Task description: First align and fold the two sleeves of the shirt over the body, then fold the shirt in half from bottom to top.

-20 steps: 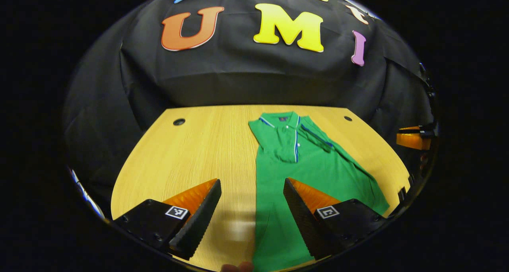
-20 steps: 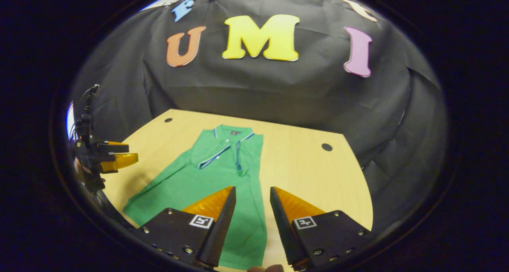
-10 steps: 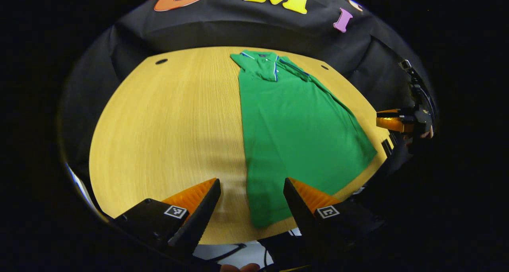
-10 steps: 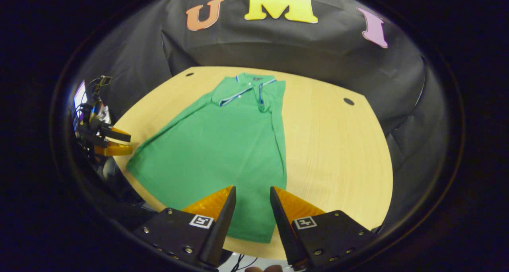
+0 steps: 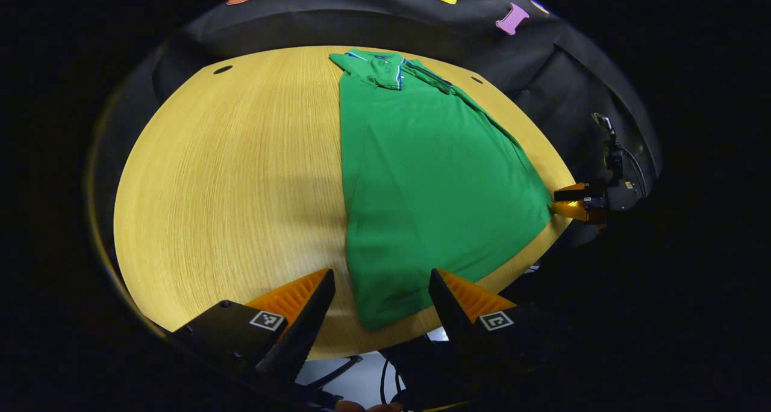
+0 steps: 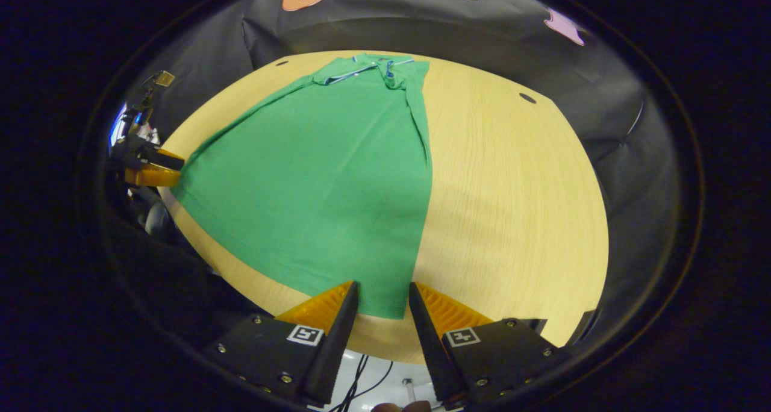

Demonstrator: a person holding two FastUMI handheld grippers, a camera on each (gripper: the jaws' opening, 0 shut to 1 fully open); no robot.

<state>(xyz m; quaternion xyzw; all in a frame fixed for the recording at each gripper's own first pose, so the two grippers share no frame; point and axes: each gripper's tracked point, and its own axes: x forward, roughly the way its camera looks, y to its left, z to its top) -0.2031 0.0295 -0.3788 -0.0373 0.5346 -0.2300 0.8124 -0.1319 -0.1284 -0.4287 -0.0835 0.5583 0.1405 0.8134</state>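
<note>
The green polo shirt (image 5: 421,177) with blue-trimmed collar lies flat on the round light wooden desk (image 5: 229,177), collar toward the far edge by the black cloth wall (image 6: 458,20), hem at the near edge. We hold our left gripper (image 5: 381,306) released, its fingers spread either side of the hem's left corner, above it. Our right gripper (image 6: 382,315) is likewise unclenched, a narrower gap framing the hem's right corner. Both sleeves are folded over the body. Dark cables (image 6: 355,391) hang below the near desk edge.
</note>
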